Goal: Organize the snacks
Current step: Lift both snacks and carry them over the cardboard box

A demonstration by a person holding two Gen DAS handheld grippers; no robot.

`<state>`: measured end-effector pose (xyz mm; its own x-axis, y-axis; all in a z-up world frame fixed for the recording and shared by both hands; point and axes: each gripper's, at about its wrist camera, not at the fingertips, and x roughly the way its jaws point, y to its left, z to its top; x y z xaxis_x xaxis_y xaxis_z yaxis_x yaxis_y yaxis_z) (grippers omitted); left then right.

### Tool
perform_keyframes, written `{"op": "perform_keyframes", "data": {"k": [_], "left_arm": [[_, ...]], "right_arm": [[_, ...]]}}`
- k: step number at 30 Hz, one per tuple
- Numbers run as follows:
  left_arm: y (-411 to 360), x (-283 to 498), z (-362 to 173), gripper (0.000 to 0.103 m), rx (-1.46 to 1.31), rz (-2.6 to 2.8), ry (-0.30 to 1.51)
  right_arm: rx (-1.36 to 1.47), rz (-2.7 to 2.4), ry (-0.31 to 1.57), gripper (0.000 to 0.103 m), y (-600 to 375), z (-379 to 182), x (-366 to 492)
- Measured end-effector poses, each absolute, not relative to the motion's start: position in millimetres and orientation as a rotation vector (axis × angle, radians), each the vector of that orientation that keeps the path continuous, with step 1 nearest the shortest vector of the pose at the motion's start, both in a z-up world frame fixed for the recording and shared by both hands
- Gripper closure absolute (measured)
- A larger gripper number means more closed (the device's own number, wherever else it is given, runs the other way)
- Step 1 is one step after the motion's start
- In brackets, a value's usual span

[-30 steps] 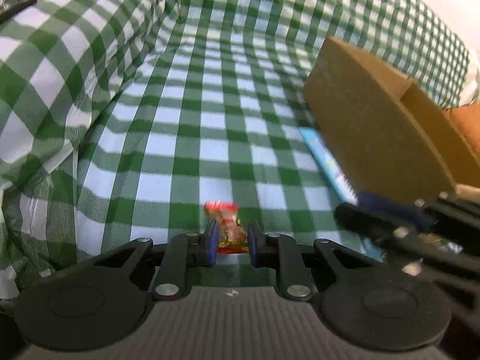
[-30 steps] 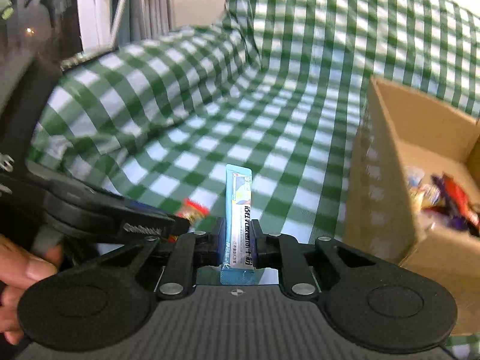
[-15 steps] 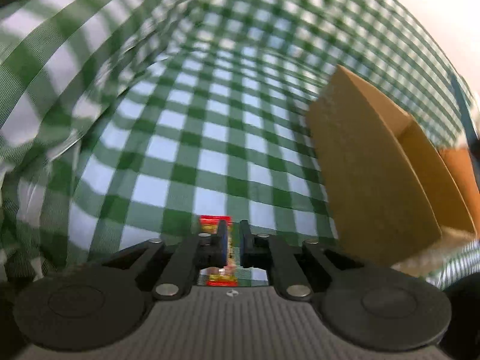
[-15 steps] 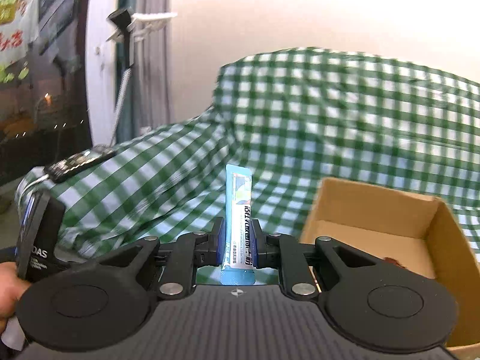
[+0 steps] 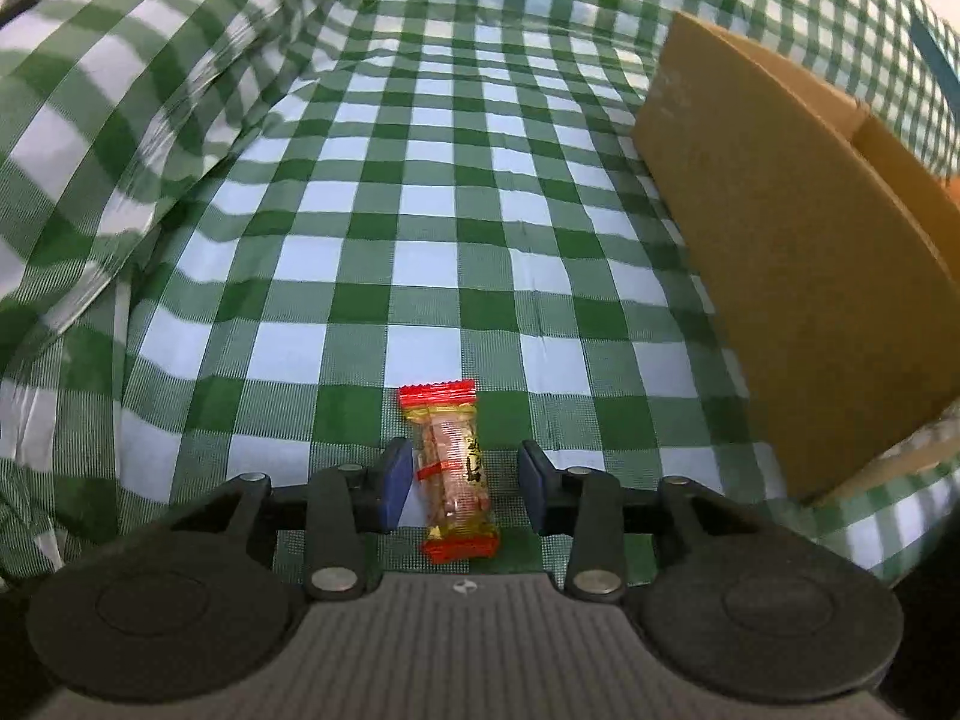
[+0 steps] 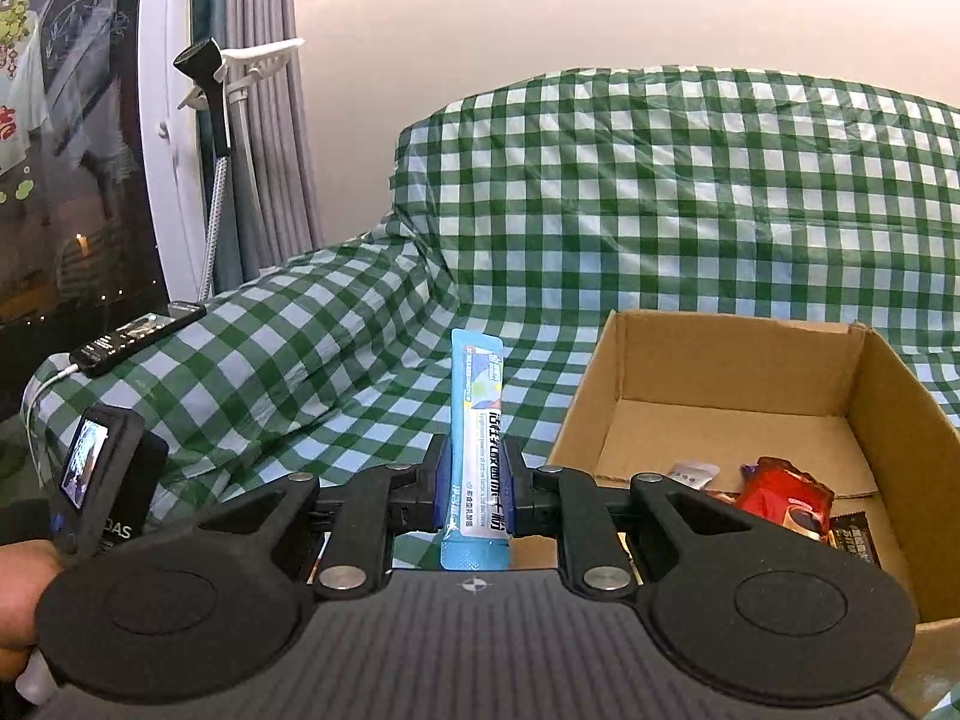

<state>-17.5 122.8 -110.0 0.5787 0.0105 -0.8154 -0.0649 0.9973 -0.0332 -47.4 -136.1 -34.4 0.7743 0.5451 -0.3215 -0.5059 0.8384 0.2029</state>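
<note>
Open checked cloth (image 5: 456, 192); cardboard box (image 5: 798, 252) wall blocking right.

One red and yellow candy packet (image 5: 454, 468) lies on the single green checked cloth (image 5: 420, 210). One light blue stick sachet (image 6: 478, 450) stands upright. One cardboard box (image 6: 888, 396) holds at least three packets that can be made out: one red (image 6: 783, 498), one small white (image 6: 693, 471), one dark (image 6: 852, 537). Two tongs, one per view. One phone (image 6: 135, 336) on a cable
</note>
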Motion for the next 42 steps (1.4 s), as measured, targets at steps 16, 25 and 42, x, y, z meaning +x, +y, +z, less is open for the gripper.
{"op": "perform_keyframes", "data": {"k": [16, 25, 42], "left_arm": [[106.8, -34.7, -82.9, 0.084, -0.042, -0.010, 0.779], [92.4, -53.4, -56.5, 0.084, -0.034, -0.080, 0.654], [40.7, -44.8, 30.2, 0.084, -0.030, -0.193, 0.482]], "right_arm": [[0.167, 0.501, 0.337, 0.085, -157.7, -29.9, -49.4], [0.152, 0.463, 0.245, 0.085, -197.5, 5.3, -43.4], [0.305, 0.271, 0.245, 0.085, -253.0, -23.2, -18.4]]}}
